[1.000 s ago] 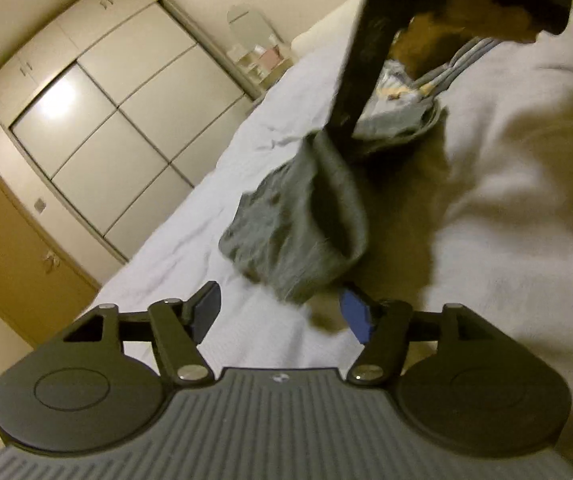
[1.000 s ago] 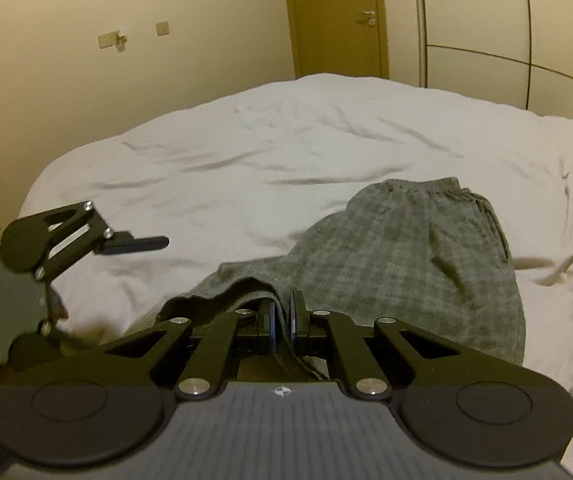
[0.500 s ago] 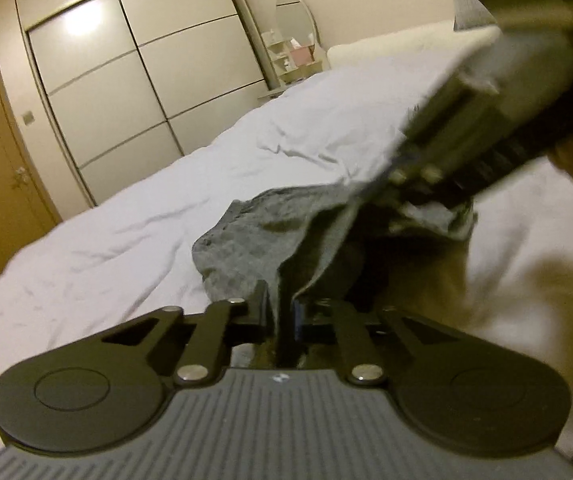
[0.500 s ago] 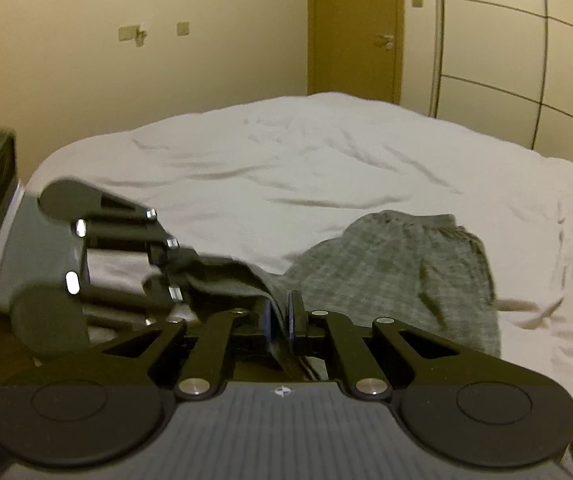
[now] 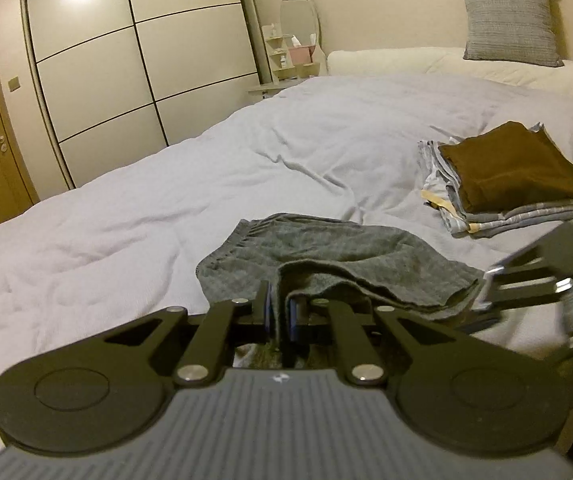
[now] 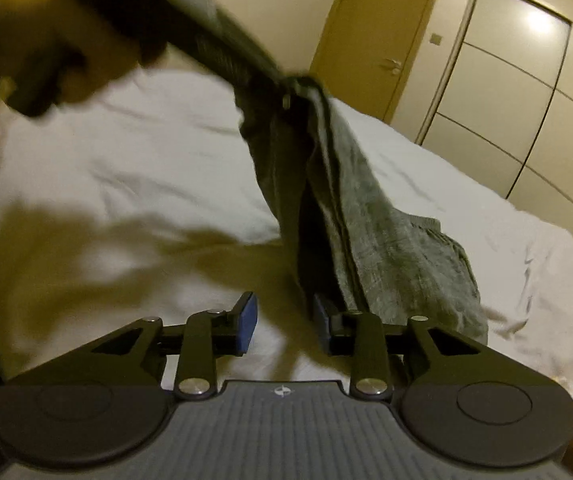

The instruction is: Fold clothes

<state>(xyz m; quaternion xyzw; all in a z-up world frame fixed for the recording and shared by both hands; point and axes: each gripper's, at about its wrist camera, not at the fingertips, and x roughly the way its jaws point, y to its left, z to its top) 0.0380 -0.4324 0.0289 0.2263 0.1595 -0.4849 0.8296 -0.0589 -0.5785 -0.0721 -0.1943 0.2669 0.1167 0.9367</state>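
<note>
Grey checked shorts (image 5: 326, 256) are spread on the white bedcover (image 5: 126, 216), with one edge lifted off it. That raised edge is clamped between the closed fingers of the left gripper (image 5: 280, 314), and the cloth is seen draping away from the pinch toward the waistband. From the right wrist view the same garment (image 6: 366, 200) is seen hanging from the left gripper (image 6: 286, 88), blurred, above the bed. The right gripper (image 6: 284, 318) is held with its blue pads (image 6: 246, 320) apart and nothing between them; the shorts hang just beside its right finger. A stack of folded clothes (image 5: 514, 176), topped by a brown piece, lies further back on the cover. A grey cushion (image 5: 510, 20) leans against the wall, and a wardrobe (image 5: 134, 68) stands behind the bed.
</note>
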